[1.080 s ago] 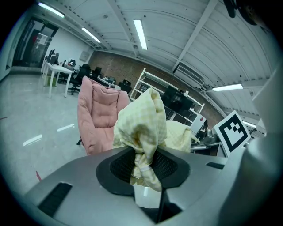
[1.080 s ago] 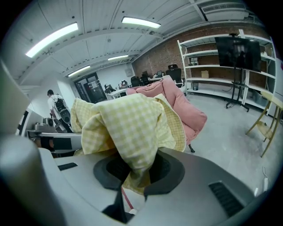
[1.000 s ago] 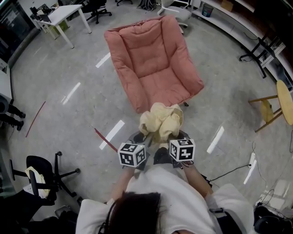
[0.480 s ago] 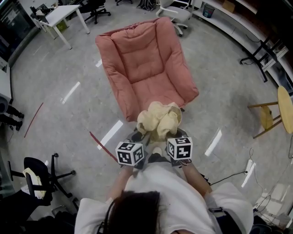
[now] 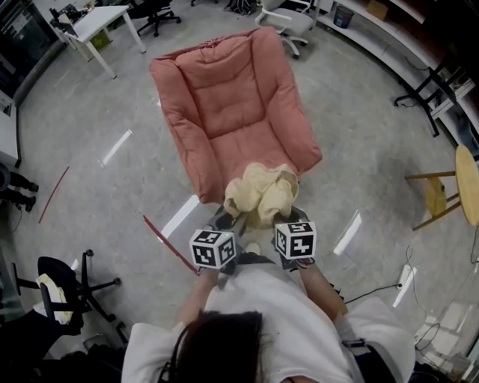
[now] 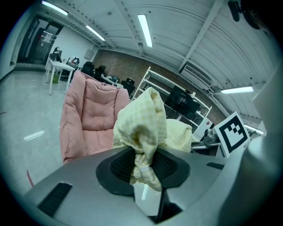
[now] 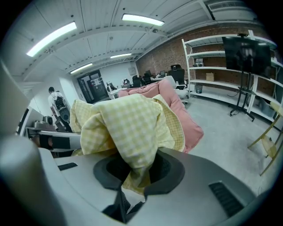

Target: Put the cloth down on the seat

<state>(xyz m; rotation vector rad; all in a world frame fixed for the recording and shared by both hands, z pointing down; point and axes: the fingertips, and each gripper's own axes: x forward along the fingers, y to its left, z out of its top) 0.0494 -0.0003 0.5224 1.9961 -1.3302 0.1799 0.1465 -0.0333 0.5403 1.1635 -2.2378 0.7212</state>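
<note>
A pale yellow checked cloth hangs bunched between both grippers, just in front of the pink cushioned chair. My left gripper is shut on one bunched end of the cloth. My right gripper is shut on the other end of the cloth. The chair's seat lies right beyond the cloth, with its backrest tilted away. In the left gripper view the chair stands left of the cloth; in the right gripper view the chair shows behind it.
A white table and office chairs stand at the far left. A black swivel chair is at the near left, a wooden stool at the right. Red tape lies on the grey floor. Shelving lines the wall.
Both grippers, with the cloth, have moved forward toward the chair. The cloth now overlaps the chair's front edge in the head view. The grip on the cloth is unchanged.
</note>
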